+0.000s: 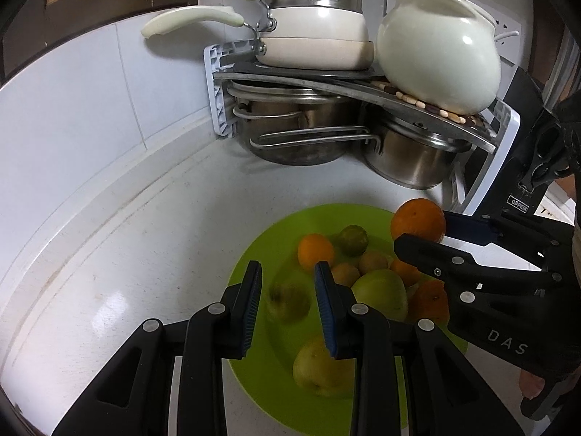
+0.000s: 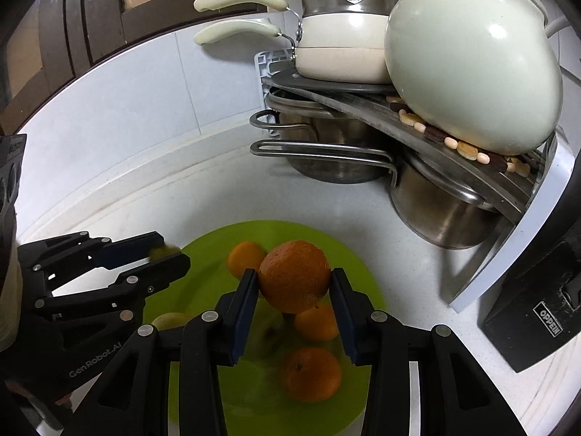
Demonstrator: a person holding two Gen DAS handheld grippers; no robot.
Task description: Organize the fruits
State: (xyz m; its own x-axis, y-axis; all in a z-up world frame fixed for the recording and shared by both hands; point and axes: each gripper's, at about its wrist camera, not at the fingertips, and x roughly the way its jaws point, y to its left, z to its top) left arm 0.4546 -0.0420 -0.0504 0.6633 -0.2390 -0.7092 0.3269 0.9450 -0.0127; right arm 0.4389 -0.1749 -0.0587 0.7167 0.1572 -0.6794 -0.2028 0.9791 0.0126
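Note:
A lime-green plate (image 1: 265, 374) (image 2: 203, 254) sits on the white counter and holds oranges, green apples and kiwis. In the left wrist view my left gripper (image 1: 287, 264) hangs over the plate's left half, its pads close around a small, blurred olive-brown fruit (image 1: 288, 301). The right wrist view shows that fruit (image 2: 159, 252) at the left gripper's (image 2: 170, 250) tips. My right gripper (image 2: 294, 272) is shut on a large orange (image 2: 294, 276), held just above the fruit on the plate. From the left, that orange (image 1: 417, 218) sits between the right gripper's (image 1: 423, 230) fingers.
A corner rack (image 1: 363, 91) stands behind the plate, with steel pots (image 1: 301, 134) under it. A cream saucepan (image 1: 316, 32) and a white jug (image 1: 439, 58) stand on top. A black box marked OPPEIN (image 2: 537, 312) stands right of the plate. White tiled walls close the corner.

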